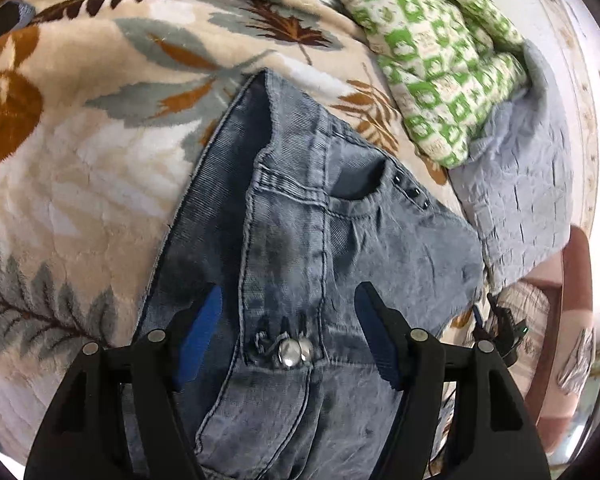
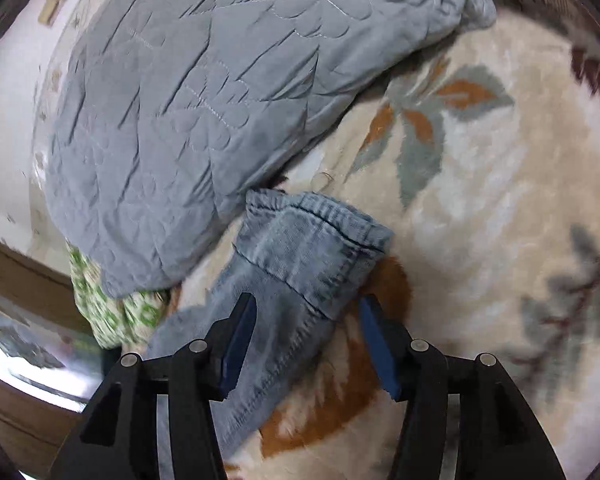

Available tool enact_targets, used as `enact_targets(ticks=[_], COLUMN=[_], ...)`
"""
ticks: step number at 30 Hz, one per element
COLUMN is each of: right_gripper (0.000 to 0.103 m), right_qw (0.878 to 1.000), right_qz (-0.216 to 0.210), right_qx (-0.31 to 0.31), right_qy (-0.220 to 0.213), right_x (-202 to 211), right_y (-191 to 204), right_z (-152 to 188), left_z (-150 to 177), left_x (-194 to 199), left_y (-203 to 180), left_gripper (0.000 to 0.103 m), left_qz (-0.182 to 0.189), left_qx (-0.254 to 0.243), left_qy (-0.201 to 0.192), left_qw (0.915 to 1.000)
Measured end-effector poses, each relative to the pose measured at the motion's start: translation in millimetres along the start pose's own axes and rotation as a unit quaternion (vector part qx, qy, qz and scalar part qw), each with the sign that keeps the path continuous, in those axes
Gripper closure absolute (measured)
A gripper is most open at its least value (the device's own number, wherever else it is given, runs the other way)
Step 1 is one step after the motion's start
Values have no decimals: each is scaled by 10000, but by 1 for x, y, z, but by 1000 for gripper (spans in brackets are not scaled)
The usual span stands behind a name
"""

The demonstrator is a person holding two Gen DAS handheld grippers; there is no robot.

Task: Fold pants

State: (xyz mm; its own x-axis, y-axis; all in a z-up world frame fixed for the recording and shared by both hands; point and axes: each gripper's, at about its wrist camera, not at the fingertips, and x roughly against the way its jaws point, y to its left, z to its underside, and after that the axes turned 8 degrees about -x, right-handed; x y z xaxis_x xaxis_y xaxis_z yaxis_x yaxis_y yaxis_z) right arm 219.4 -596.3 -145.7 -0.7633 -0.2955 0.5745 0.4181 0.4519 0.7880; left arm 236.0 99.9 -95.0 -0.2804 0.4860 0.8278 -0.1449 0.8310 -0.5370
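Blue denim pants (image 1: 300, 220) lie on a cream blanket with a leaf pattern (image 1: 80, 140). In the left wrist view the waistband's metal button (image 1: 290, 352) and the fly sit between my left gripper's (image 1: 288, 320) blue pads (image 1: 200, 336), which stand wide apart and do not press on the cloth. In the right wrist view a pant leg with its stitched hem (image 2: 312, 236) runs between the fingers of my right gripper (image 2: 308, 336). Its left pad (image 2: 240, 340) is at the denim's edge, and the right pad is clear of it over the blanket (image 2: 480, 200). This gripper is open.
A grey quilted cover (image 2: 188, 112) lies just beyond the hem, also at the right as the grey quilted cover (image 1: 520, 184). A green-and-white patterned cloth (image 1: 428, 48) is bunched behind the pants. A white wall (image 1: 596, 40) and the bed's edge border the right side.
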Motion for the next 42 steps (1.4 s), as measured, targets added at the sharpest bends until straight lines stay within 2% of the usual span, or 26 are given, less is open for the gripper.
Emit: enact_targets(ticks=[2,3,4,5,6,7,8,9,11,13,15,17,21,23,25,28,30,32,33,36,38,42], right_gripper=[46,48,53,84,93,93,93,93,93,93,93,93,88,82,78,63,51,48,47,39,39,39], right_qw=[9995,9993,9994,9998,9998,9995,9989,9977,9947,9924,9933,9959,9978,9988,9984,9971,9955,9943,9937,9913,9871,9802], right_qz=[-129,-227,-210,-69,22,-76,-216,-359,-554,-544,-455,-176,641,464,460,361,365,382,410,539,761,1117], right_qx=[-287,-288,-200,-40,67,133,218,329,624,902,885,744,180,134,278,507,661,807,885,1185,1408,1634], right_qy=[42,-122,-162,-159,-167,-263,-367,-476,-605,-639,-596,-485,-28,-61,-166,-428,-575,-583,-543,-214,-81,42], right_x=[-16,-16,-16,-17,-16,-9,0,13,42,67,79,78,58,67,85,112,127,128,125,94,69,26], right_y=[-10,-10,-6,-2,2,9,16,25,38,44,33,10,-50,-52,-44,-32,-22,-11,-6,13,22,28], right_z=[-1,1,-1,-2,-2,-3,-3,-3,0,8,18,26,38,42,38,24,12,3,-2,-15,-19,-27], left_z=[-3,-3,-4,-4,-1,0,2,4,8,13,15,15,13,14,17,15,6,-7,-14,-35,-49,-73], left_x=[-12,-20,-26,-26,-26,-25,-23,-19,-12,-7,-12,-23,-31,-21,-7,17,27,31,29,12,2,-3], left_y=[2,-1,-9,-16,-25,-34,-38,-45,-52,-58,-56,-44,-27,-28,-33,-38,-41,-45,-46,-48,-45,-39], left_gripper=[27,27,26,26,28,33,49,60,60,60,60,60,65,65,65,64,54,45,39,38,38,38], left_qz=[94,93,-81,-216,-327,-324,-288,-190,-208,-269,-465,-613,-552,-631,-779,-789,-847,-953,-971,-939,-956,-924], left_qx=[171,178,33,-107,-286,-387,-392,-467,-582,-708,-603,-449,-165,-144,-399,-618,-664,-640,-628,-437,-213,-39], left_qy=[119,208,201,134,-1,-40,-147,-135,-220,-285,-260,-101,39,149,157,-43,-154,-264,-267,-23,135,92], left_qw=[9997,9996,9998,9996,9991,9987,9987,9986,9978,9967,9968,9971,9983,9978,9960,9950,9941,9930,9929,9946,9951,9957])
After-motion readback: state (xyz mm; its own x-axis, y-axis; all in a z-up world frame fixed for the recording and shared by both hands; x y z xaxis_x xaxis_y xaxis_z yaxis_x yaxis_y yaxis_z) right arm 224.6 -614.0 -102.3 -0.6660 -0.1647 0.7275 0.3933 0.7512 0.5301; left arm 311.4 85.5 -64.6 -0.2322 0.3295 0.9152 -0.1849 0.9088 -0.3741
